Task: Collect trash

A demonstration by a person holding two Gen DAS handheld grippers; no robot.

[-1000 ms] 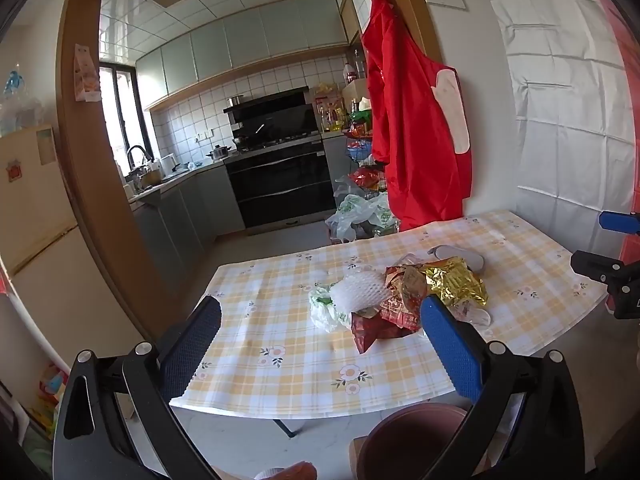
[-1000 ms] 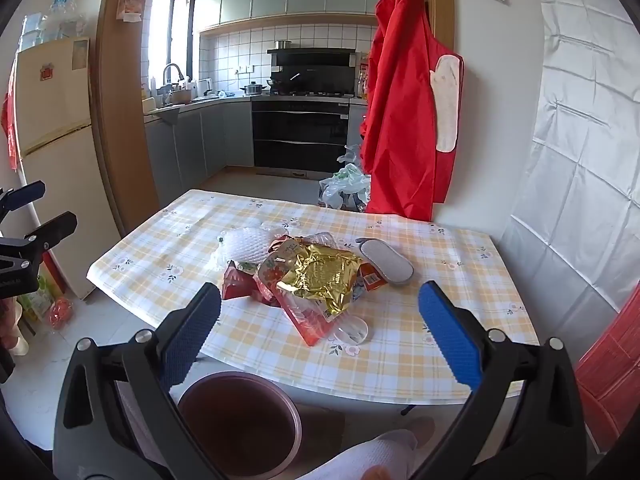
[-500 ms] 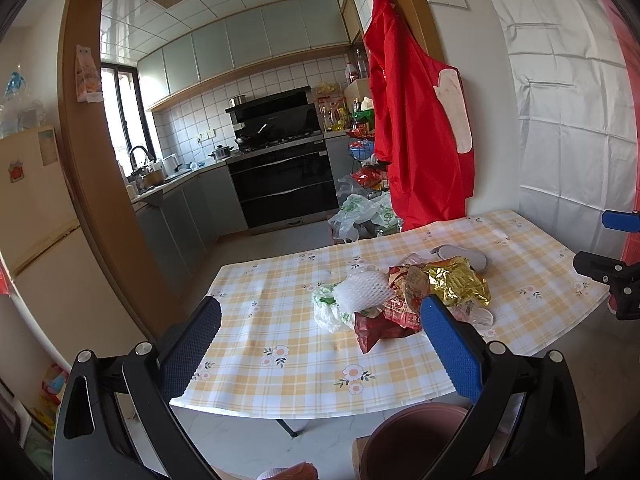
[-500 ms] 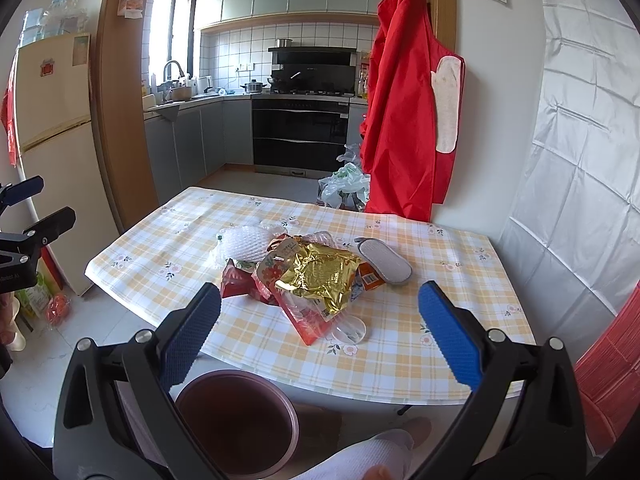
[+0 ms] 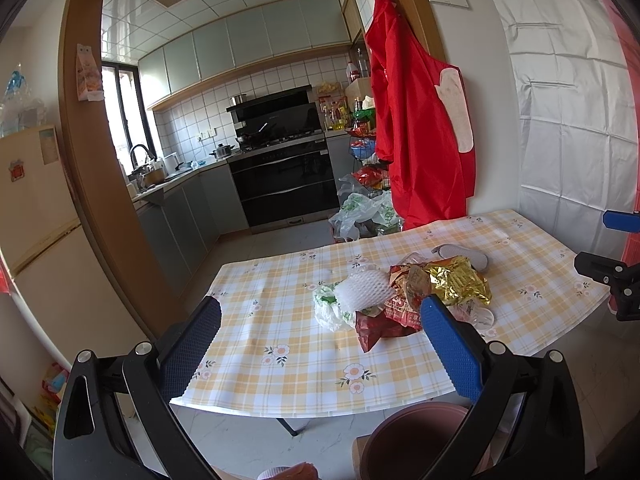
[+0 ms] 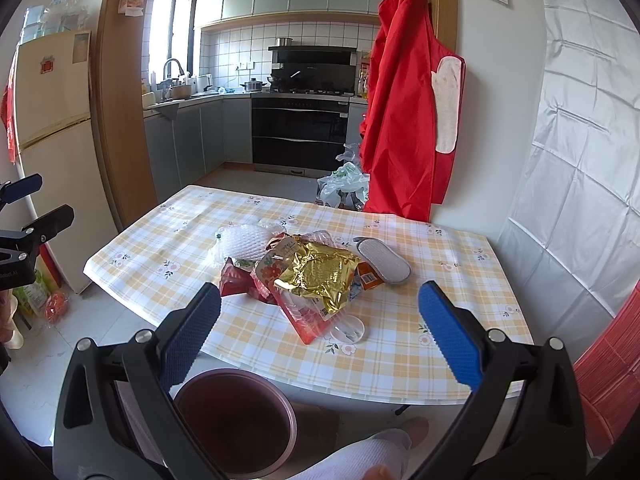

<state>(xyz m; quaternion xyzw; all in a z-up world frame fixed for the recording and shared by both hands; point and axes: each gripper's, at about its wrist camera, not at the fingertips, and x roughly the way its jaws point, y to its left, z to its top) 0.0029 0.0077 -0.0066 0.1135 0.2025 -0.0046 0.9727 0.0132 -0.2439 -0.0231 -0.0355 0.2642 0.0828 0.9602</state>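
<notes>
On the counter (image 6: 460,292), under its yellow checked cloth, the trash lies in one heap near the middle: a white foam net (image 6: 245,242) at the left of the pile, a crumpled gold foil bag (image 6: 320,276) on top, red wrappers (image 6: 240,282) underneath, and a small clear lid (image 6: 348,330) at the near edge of the heap. A grey oval pad (image 6: 384,260) lies just beside the foil on its far right, touching the pile. A white plastic bag (image 5: 328,308) is bunched against the foam net on the left side. The left gripper (image 5: 320,332) is held level in the air short of the counter's near-left corner, pointing across the cloth at the heap, its jaws spread wide with nothing between them. The right gripper (image 6: 316,326) hovers before the near edge, also aimed at the heap and tilted slightly down, its jaws likewise wide apart and empty; neither touches anything. Each one shows at the edge of the other's view, so they stand well apart, one to each side of the heap. Below the counter's near edge stands a brown bin (image 6: 236,420), open at the top, on the floor close to the person's sock (image 6: 360,456). A red apron (image 6: 412,120) hangs on the wall behind the counter.
</notes>
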